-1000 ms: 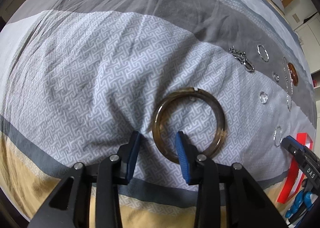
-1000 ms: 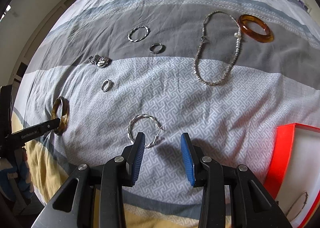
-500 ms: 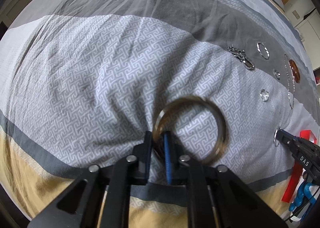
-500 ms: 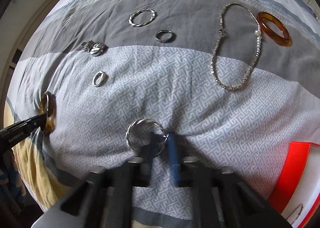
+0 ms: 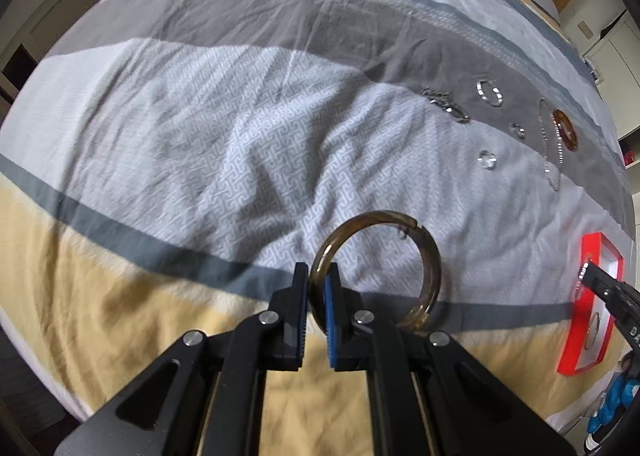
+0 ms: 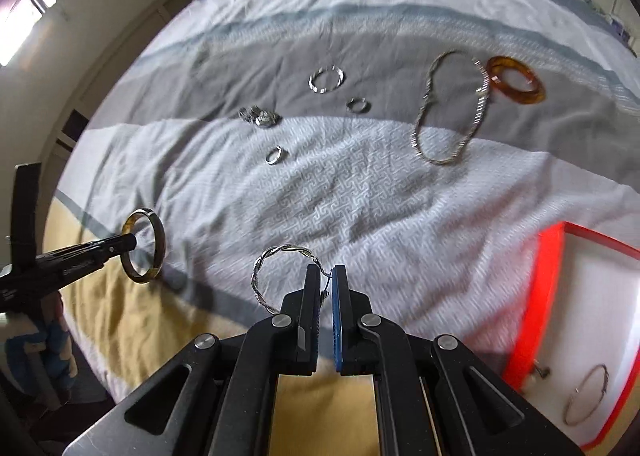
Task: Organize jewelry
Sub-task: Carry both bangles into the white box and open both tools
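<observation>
Left wrist view: left claw point(image 5: 316, 288) pinched amber bangle point(image 5: 378, 268); right claw point(image 6: 325, 288) pinched twisted silver hoop point(image 6: 280, 280), both lifted off bed point(image 5: 240, 143), likely for red tray point(image 6: 568, 240).

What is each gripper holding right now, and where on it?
The left gripper pinches the amber bangle by its near left rim. The right gripper pinches the twisted silver hoop at its right edge, by the clasp end.

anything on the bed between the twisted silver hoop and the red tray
Nothing visible. The right hand-held gripper holds the twisted silver hoop above the bedspread, and only bare fabric lies between it and the red tray.
</observation>
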